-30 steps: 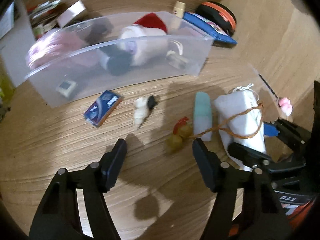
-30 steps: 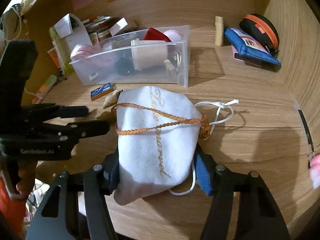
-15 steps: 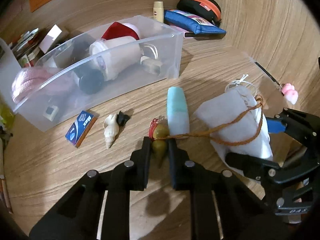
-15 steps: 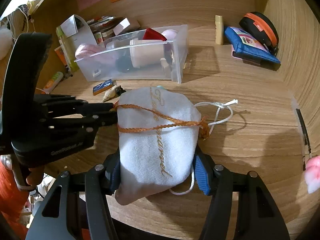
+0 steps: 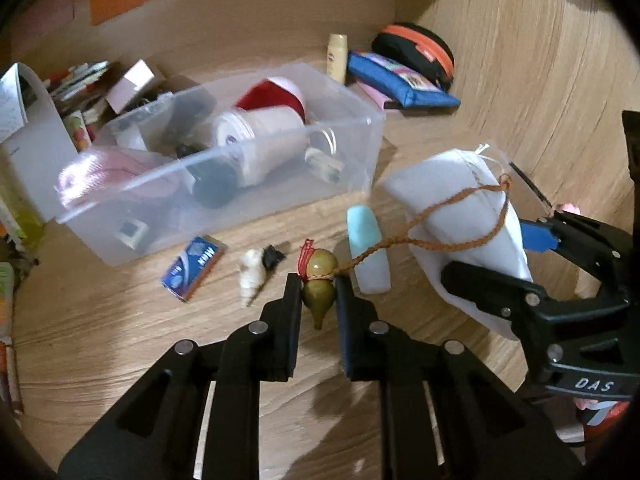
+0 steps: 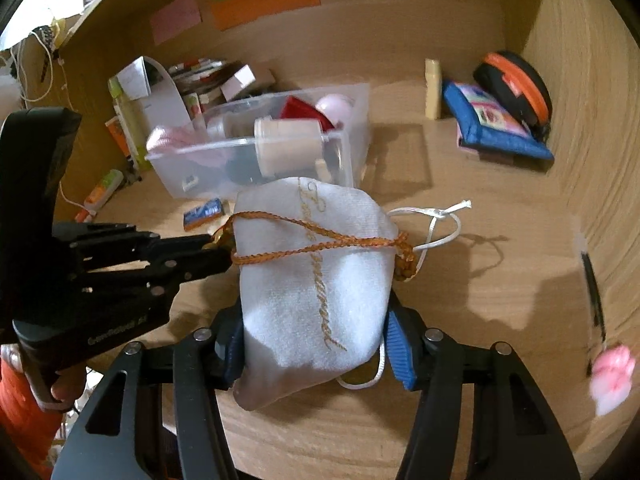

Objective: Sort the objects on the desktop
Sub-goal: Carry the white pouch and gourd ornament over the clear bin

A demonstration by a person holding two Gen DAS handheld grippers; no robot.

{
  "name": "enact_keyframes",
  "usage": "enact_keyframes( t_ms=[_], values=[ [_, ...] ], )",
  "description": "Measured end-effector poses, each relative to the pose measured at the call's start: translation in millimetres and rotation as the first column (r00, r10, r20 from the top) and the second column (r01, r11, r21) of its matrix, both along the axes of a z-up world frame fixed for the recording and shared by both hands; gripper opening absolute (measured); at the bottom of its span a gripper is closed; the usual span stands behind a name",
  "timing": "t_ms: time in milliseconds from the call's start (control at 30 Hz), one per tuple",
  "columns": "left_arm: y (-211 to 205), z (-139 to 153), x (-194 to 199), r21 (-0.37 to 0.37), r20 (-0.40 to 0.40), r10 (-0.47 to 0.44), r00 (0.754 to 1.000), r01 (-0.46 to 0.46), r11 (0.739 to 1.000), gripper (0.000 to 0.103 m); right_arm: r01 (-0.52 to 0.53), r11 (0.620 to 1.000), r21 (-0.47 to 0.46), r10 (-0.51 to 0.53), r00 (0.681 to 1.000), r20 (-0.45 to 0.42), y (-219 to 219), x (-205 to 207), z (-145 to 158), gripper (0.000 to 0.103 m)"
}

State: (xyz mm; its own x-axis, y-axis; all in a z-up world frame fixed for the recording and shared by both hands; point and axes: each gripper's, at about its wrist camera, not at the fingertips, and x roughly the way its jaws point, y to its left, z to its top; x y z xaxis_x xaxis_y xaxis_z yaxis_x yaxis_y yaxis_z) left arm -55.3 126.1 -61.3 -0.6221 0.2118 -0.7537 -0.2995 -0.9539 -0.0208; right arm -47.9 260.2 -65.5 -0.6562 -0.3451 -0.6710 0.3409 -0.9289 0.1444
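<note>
Left gripper (image 5: 318,300) jaws clamp the olive gourd-shaped pendant (image 5: 319,295); right gripper (image 6: 316,344) jaws pinch the white drawstring pouch (image 6: 316,280). Clear plastic bin (image 5: 372,136) part-filled; blue box (image 5: 194,268), seashell (image 5: 252,274) remain on counter (image 5: 120,340).

orange paper (image 6: 264,2), pink note (image 6: 175,22), wooden wall (image 6: 400,20)

left black plastic two-finger gripper (image 5: 319,300): matte black linkage arms w/ triangular cut-outs, round silver pivot screws, flat black pads. right black two-finger gripper (image 6: 316,344): same build, ribbed blue pads (image 6: 400,354), white "das" lettering on body in left view. bare skin of hand (image 6: 66,388) and orange sleeve at left gripper's handle.
</note>
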Motion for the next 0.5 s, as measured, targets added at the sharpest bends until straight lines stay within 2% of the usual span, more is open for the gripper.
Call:
enact_keyframes(
  t_ms=[100, 500],
  values=[
    [-4.7, 11.3, 2.6, -0.002, -0.044, 0.034, 0.998, -0.034, 0.999, 0.016, -0.007, 1.000, 0.005, 0.008, 1.000, -0.028, -6.3, -4.1, 11.5, 0.053],
    [-43.7, 57.1, -0.1, 0.123, -0.123, 0.113, 0.986, -0.098, 0.988, 0.016, -0.056, 0.998, -0.005, 0.055, 0.988, -0.147, -37.7, -19.5, 66.7, 0.053]
  ],
)
